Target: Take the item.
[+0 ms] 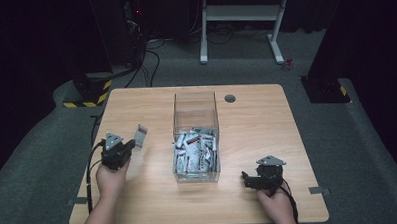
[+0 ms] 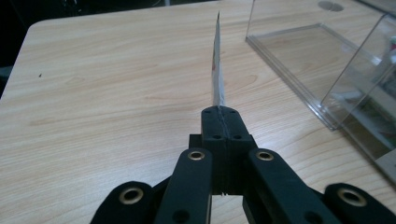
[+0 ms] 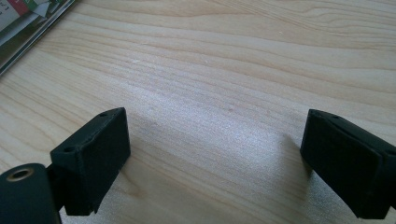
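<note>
The left claw (image 1: pixel 129 146) is pinched tight on one small packet (image 1: pixel 140 136) that sticks up just past its tips, the clear box (image 1: pixel 196 137) beside it looks full of more packets, and the right claw (image 3: pixel 215 154) waits wide open over the bare tabletop (image 3: pixel 233 70).

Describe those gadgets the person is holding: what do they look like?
Each hand carries a black tool, the left tool and the right tool. Both have two blocky matte black jaws on hinged links with brass-ringed holes, a grey three-cornered plate on top and a black cable trailing back. Forearms are bare, no sleeves showing.
</note>
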`<state>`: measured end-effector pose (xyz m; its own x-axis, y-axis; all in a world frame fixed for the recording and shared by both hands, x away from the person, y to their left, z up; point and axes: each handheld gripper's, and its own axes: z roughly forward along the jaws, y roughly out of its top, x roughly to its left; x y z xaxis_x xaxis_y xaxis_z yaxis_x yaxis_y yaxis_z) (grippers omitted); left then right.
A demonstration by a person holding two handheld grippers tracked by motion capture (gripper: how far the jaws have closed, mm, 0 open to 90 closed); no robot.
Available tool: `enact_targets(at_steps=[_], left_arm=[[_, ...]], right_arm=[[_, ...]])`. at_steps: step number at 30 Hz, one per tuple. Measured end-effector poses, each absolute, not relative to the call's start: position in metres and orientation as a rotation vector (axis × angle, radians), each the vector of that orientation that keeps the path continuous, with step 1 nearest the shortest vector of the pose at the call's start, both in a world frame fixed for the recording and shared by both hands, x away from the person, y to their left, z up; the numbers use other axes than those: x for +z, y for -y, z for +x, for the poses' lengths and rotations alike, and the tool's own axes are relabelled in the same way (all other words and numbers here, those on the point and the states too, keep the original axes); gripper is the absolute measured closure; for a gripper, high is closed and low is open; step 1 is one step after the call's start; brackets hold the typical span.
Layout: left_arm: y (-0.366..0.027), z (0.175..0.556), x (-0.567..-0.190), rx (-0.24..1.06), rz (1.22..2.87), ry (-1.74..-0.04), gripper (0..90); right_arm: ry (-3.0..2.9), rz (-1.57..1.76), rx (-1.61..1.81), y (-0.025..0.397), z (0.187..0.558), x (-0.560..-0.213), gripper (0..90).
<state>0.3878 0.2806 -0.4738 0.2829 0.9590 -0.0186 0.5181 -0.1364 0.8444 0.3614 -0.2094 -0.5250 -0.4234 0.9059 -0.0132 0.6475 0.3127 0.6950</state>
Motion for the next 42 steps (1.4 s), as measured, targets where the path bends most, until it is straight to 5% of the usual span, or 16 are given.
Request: enact_targets(at_steps=[29,42], left_arm=[[-0.266,0.400,-0.489,0.657,1.806,-1.370,83.7],[-0.250,0.391,-0.481,0.568,1.742,-1.247,52.5]], right_arm=[[-2.183,1.381,0.873,0.209,0.361,-0.525,8.2],[-2.183,1.380,0.873,0.209,0.361,-0.525,8.2]])
